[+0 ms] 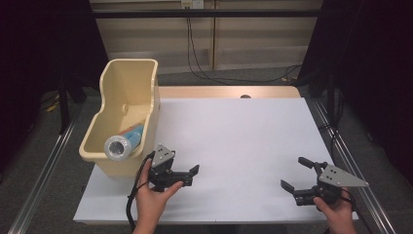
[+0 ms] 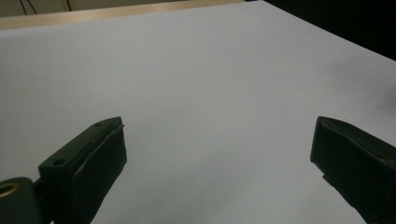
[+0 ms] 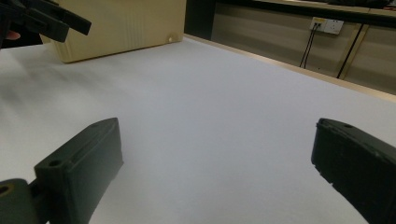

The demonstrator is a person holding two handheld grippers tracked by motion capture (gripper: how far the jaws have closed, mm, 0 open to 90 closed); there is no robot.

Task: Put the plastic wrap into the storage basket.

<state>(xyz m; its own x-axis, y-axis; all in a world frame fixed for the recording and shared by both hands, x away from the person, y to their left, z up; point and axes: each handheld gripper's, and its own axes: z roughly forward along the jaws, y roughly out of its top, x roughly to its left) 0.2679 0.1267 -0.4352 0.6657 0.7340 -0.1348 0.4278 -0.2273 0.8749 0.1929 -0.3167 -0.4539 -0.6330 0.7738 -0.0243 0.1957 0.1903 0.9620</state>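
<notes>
The tube (image 1: 122, 143) lies on its side in the cream bin (image 1: 127, 87) at the table's (image 1: 243, 136) left edge, cap end up the slope, probably so it cannot roll. The left gripper (image 1: 191, 175) sits just beside the bin, jaws spread and empty. The right gripper (image 1: 294, 176) rests well apart near the right edge, jaws likewise wide with nothing between them
</notes>
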